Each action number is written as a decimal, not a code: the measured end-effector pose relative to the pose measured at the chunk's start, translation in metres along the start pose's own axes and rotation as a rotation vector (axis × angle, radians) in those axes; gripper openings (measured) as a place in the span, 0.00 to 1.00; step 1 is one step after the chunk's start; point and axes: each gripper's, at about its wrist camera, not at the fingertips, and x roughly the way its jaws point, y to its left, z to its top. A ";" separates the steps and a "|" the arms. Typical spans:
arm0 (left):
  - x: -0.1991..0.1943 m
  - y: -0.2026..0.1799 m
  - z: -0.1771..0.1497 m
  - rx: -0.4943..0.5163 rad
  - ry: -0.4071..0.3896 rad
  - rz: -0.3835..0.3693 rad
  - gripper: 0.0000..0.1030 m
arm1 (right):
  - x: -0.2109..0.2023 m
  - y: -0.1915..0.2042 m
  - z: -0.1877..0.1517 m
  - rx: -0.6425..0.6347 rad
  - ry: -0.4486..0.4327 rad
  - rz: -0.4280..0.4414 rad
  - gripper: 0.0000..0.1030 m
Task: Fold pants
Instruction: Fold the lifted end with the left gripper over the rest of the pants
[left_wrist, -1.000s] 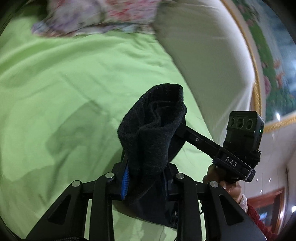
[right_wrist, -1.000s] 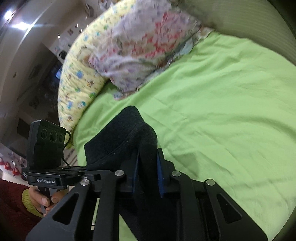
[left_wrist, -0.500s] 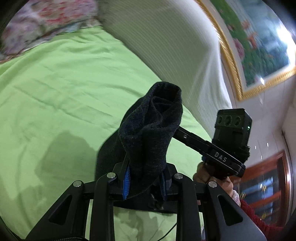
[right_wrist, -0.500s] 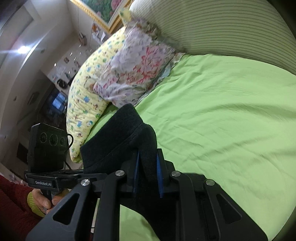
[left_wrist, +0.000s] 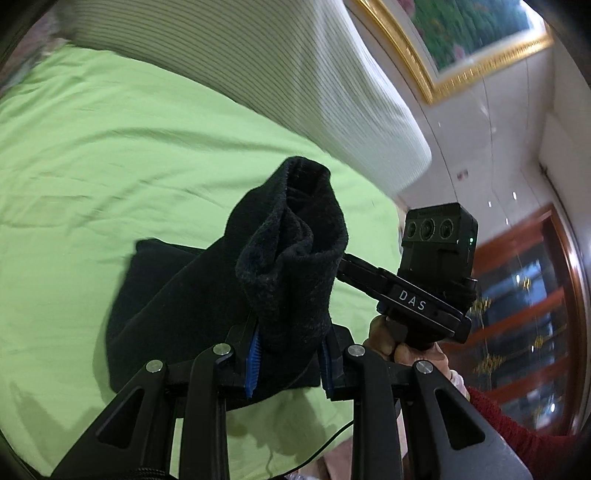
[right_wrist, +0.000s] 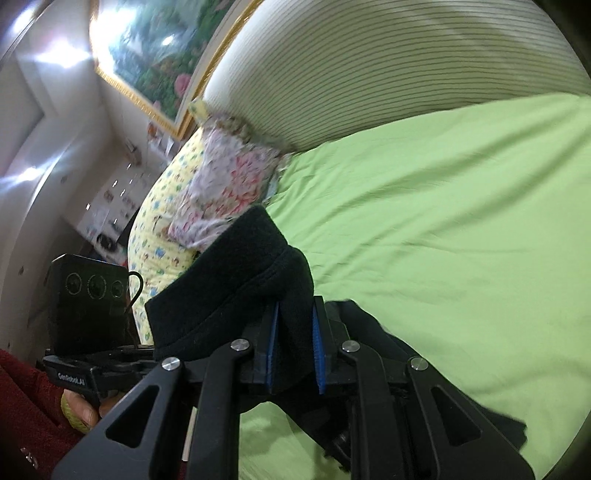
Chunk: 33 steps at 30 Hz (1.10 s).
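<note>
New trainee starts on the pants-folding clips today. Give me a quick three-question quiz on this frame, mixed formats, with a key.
1. True or false: the left hand-held gripper is shut on the black pants.
2. The pants lie over: A) a wooden table B) a green bedsheet C) a tiled floor.
3. Fill in: the pillow beside the yellow patterned pillow has a ___ print.

Key
1. True; the right hand-held gripper clamps them too.
2. B.
3. Floral, on the floral pillow.

Black linkage arms (left_wrist: 207, 402) with silver screws, blue-padded jaws, dark red sleeve (right_wrist: 26, 413).
</note>
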 end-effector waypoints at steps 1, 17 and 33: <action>0.005 -0.003 0.000 0.007 0.011 -0.001 0.24 | -0.005 -0.004 -0.003 0.011 -0.009 -0.005 0.17; 0.099 -0.038 -0.033 0.144 0.219 0.048 0.24 | -0.040 -0.071 -0.061 0.199 -0.047 -0.130 0.19; 0.166 -0.046 -0.035 0.195 0.344 0.024 0.42 | -0.079 -0.092 -0.088 0.325 -0.111 -0.319 0.19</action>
